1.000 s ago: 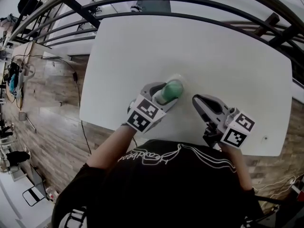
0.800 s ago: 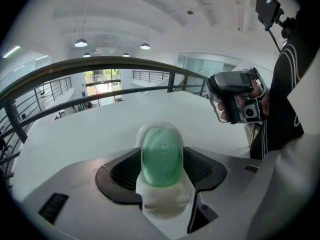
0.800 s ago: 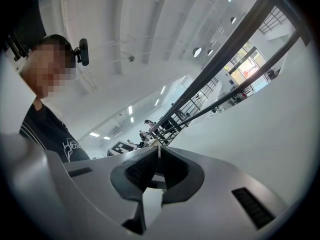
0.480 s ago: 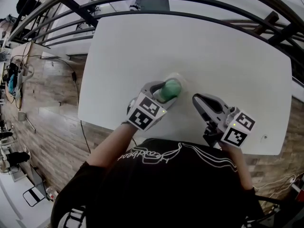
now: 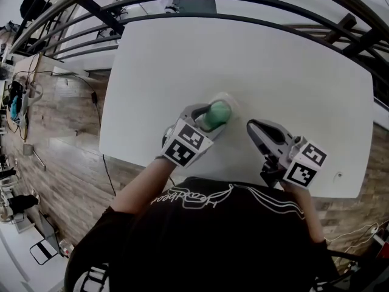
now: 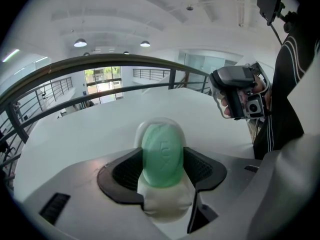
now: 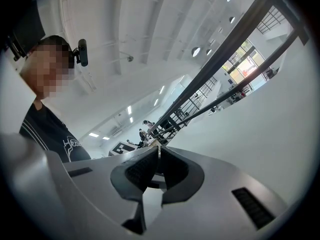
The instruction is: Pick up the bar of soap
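A green oval bar of soap (image 6: pixel 161 155) stands on edge between the jaws of my left gripper (image 6: pixel 161 170), which is shut on it. Under and behind the bar lies a white soap dish (image 6: pixel 159 128). In the head view the soap (image 5: pixel 217 114) and its dish (image 5: pixel 228 100) are near the front middle of the white table (image 5: pixel 273 72), with the left gripper (image 5: pixel 211 119) coming in from the near left. My right gripper (image 5: pixel 254 129) is to the right of the soap, apart from it, its jaws shut with nothing between them (image 7: pixel 156 165).
A dark metal railing (image 5: pixel 182 8) curves round the table's far and left sides. Wooden floor (image 5: pixel 55 132) lies to the left. The person's black shirt (image 5: pixel 206 236) is against the table's near edge.
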The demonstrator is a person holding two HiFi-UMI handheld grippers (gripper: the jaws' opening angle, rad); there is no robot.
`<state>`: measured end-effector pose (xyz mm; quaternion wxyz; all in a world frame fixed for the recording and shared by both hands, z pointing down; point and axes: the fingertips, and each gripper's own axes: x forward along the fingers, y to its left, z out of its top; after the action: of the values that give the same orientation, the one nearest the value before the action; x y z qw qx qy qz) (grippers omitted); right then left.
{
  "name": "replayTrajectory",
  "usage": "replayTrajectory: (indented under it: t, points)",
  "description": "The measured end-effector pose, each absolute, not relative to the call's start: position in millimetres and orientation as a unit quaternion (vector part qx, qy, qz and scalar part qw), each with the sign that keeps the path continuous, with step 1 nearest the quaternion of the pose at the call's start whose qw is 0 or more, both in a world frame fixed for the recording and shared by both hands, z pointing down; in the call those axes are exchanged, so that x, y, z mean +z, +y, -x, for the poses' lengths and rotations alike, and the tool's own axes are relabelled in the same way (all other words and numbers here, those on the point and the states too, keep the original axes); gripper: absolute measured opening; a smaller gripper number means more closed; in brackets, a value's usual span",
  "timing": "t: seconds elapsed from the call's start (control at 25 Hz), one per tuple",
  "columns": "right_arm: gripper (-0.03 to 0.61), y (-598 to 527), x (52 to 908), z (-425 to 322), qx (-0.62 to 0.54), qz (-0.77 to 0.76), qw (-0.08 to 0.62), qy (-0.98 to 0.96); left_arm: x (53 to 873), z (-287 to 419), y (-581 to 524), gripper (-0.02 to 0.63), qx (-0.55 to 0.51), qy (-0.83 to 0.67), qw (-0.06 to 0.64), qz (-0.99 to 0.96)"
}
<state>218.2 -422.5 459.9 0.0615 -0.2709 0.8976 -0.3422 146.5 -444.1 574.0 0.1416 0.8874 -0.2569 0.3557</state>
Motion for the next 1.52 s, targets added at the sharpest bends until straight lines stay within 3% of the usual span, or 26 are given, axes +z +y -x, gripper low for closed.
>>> replayTrajectory:
  t: [1.0,1.52]
  points:
    - [0.018,-405.7,465.2,-214.2,-0.338,0.298,0.047,0.892,564.7,-149.0,-436.7,0.256,0.302,-0.26,0.166,-0.902]
    - [0.018,-363.1,423.3,-172.0,-0.295,0.316,0.049,0.901,479.7,-116.7,-394.9,0.256,0.192,-0.255,0.147,-0.936]
